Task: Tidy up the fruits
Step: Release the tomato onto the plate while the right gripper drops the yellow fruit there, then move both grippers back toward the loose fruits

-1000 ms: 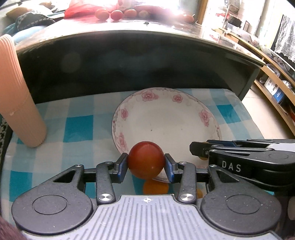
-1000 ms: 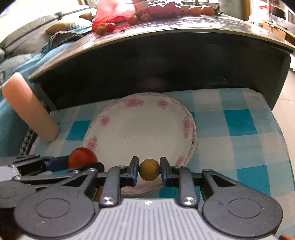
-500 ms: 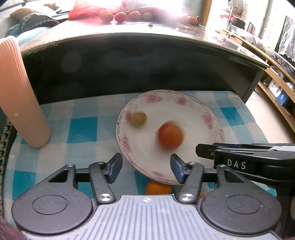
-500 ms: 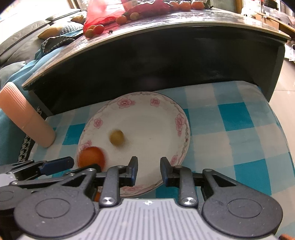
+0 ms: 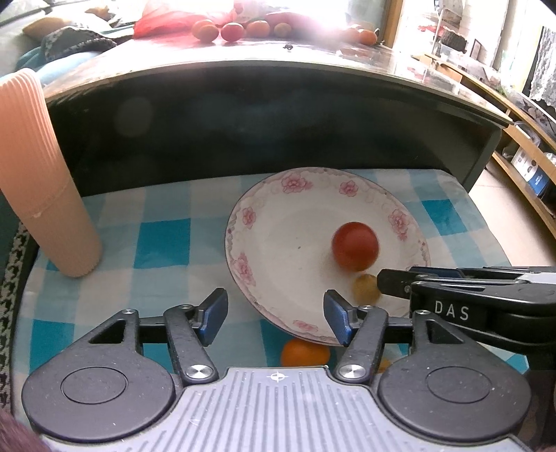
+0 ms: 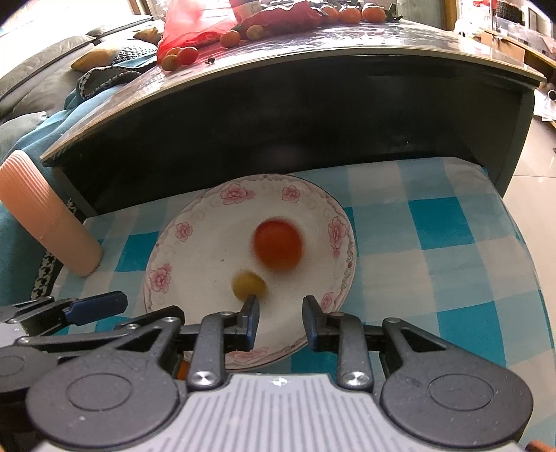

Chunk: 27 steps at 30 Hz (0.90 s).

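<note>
A white plate with pink flowers (image 5: 278, 222) (image 6: 194, 250) lies on a blue checked cloth. A red tomato (image 5: 355, 246) (image 6: 277, 244) and a small yellow-green fruit (image 5: 365, 288) (image 6: 248, 284) lie loose in it, both blurred. My left gripper (image 5: 275, 314) is open and empty at the plate's near rim. My right gripper (image 6: 280, 321) is open and empty, also at the near rim; it shows from the side in the left wrist view (image 5: 451, 288). An orange fruit (image 5: 305, 353) lies on the cloth below the left gripper.
A ribbed pink cup (image 5: 38, 180) (image 6: 38, 215) stands on the cloth at the left. A dark table edge (image 5: 278, 69) overhangs the plate's far side, with several small fruits (image 5: 229, 30) and a red bag (image 6: 222, 21) on top.
Both grippers opened and let go of their fruits. The tomato and the small yellow-green fruit dropped into the plate and rolled across it toward the right.
</note>
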Each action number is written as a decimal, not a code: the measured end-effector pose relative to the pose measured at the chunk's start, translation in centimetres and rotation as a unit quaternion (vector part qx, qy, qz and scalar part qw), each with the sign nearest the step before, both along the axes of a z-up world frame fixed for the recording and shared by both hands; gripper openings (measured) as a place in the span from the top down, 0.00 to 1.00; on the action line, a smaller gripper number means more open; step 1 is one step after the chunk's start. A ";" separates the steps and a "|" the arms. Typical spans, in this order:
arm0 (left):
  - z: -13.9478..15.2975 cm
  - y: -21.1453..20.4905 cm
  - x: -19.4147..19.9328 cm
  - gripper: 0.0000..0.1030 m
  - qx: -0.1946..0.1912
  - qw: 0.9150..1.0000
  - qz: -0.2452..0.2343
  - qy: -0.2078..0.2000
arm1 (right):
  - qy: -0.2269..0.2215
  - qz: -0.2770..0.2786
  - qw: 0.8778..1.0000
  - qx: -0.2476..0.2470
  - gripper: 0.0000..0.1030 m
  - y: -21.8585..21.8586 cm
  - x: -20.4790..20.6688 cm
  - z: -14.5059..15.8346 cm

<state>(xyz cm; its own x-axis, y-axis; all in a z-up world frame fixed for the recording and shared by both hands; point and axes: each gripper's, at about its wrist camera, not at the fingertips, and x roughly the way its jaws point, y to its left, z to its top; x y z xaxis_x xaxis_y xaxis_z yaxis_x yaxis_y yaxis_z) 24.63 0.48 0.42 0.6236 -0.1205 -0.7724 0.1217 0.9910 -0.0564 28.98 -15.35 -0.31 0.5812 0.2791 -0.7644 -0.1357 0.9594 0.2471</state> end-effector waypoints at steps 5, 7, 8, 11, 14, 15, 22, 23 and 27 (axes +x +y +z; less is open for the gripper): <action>0.1 0.0 -0.1 0.33 0.002 1.000 0.000 -0.001 | 0.000 0.000 1.000 -0.003 0.58 0.1 -0.1 0.1; 0.1 0.0 -0.2 0.31 0.005 1.000 0.001 -0.001 | -0.001 0.000 1.000 -0.005 0.58 0.1 -0.2 0.2; 0.1 0.1 -0.3 0.30 0.005 1.000 0.001 -0.002 | -0.002 0.001 1.000 -0.006 0.58 0.1 -0.3 0.3; 0.2 0.1 -0.5 0.30 0.006 1.000 -0.001 -0.002 | -0.004 0.002 1.000 -0.007 0.58 0.1 -0.5 0.4; 0.3 -0.1 -0.8 0.30 0.011 1.000 -0.004 -0.005 | -0.005 0.002 1.000 -0.010 0.58 0.1 -0.6 0.5; 0.3 -0.1 -1.0 0.30 0.013 1.000 -0.006 -0.006 | -0.006 0.002 1.000 -0.012 0.58 0.1 -0.7 0.6; 0.6 -0.5 -2.0 0.28 0.021 1.000 -0.016 -0.008 | -0.004 0.002 1.000 -0.021 0.58 -0.1 -1.8 1.0; 0.7 -0.6 -2.1 0.28 0.021 1.000 -0.017 -0.009 | -0.004 0.002 1.000 -0.021 0.58 -0.2 -2.0 1.0; 1.0 -0.7 -2.9 0.28 0.021 1.000 -0.021 -0.011 | -0.006 0.003 1.000 -0.022 0.58 -0.3 -2.7 1.4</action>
<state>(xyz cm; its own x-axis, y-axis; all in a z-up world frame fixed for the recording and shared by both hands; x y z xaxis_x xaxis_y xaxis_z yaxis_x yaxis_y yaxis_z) 21.77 -0.17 1.46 0.6360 -0.1150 -0.7630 0.1635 0.9865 -0.0124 26.23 -15.68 1.06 0.5879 0.2494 -0.7696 -0.1449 0.9684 0.2031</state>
